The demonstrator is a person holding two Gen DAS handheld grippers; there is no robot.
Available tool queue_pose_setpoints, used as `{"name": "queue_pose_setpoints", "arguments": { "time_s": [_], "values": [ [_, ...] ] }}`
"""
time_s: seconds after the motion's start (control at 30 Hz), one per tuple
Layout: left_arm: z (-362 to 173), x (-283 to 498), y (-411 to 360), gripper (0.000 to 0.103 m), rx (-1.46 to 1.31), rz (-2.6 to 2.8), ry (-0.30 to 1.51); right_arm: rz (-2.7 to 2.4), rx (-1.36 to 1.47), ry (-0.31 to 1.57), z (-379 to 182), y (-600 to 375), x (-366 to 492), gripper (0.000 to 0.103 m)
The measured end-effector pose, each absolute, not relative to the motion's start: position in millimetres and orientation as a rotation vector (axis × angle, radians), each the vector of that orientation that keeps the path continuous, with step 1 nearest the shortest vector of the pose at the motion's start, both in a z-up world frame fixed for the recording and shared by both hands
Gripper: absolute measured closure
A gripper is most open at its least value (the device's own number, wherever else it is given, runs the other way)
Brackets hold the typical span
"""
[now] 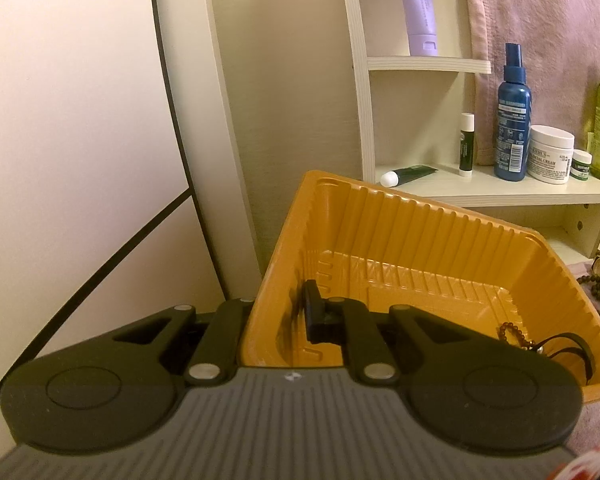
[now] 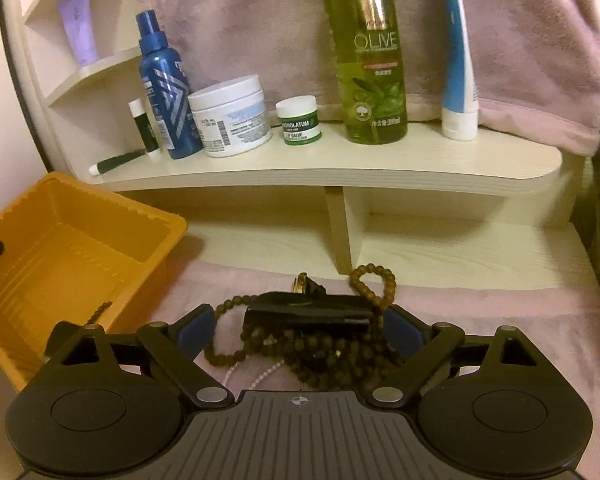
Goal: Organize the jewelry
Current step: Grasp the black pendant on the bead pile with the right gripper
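An orange ribbed plastic tray (image 1: 440, 224) sits tilted; my left gripper (image 1: 276, 316) is shut on its left wall, one finger inside and one outside. A beaded bracelet (image 1: 514, 332) and a black band (image 1: 576, 350) lie in the tray's near right corner. In the right wrist view the tray (image 2: 156, 236) is at left. My right gripper (image 2: 300, 330) is open around a pile of brown bead strands (image 2: 328, 356) with a black watch (image 2: 312, 308) on top, lying on pink cloth (image 2: 520, 320). A pearl strand (image 2: 260, 380) shows beneath.
A cream shelf (image 2: 340, 168) behind holds a blue spray bottle (image 2: 166, 80), white cream jar (image 2: 232, 116), small green-labelled jar (image 2: 299, 120), olive bottle (image 2: 374, 60), blue-white tube (image 2: 458, 60), lip balm (image 2: 142, 124) and a lying tube (image 2: 116, 162). A pink towel (image 2: 260, 20) hangs behind.
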State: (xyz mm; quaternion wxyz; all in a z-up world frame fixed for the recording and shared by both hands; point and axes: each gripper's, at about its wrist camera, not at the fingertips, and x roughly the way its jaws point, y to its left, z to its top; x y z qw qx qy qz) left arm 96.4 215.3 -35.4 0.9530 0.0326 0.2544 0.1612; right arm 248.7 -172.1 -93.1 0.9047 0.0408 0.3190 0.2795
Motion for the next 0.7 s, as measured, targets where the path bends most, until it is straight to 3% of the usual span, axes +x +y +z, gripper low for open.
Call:
{"name": "queue_pose_setpoints", "arguments": {
  "time_s": [0.33, 0.4, 0.47, 0.7],
  "values": [
    [-35.5, 96.0, 215.4, 0.091, 0.066, 0.328, 0.518, 0.536, 0.062, 0.648, -105.1, -164.7, 262.8, 0.012],
    [-35.8, 95.8, 215.3, 0.091, 0.067, 0.327, 0.517, 0.538, 0.035, 0.635, -105.6, -162.0, 261.0, 0.016],
    [-35.9, 95.8, 215.3, 0.091, 0.066, 0.327, 0.518, 0.543, -0.002, 0.619, -105.4, -159.1, 258.0, 0.026],
    [-36.3, 96.1, 215.5, 0.091, 0.069, 0.327, 0.519, 0.538, -0.022, 0.609, -103.6, -158.3, 253.9, 0.027]
  ]
}}
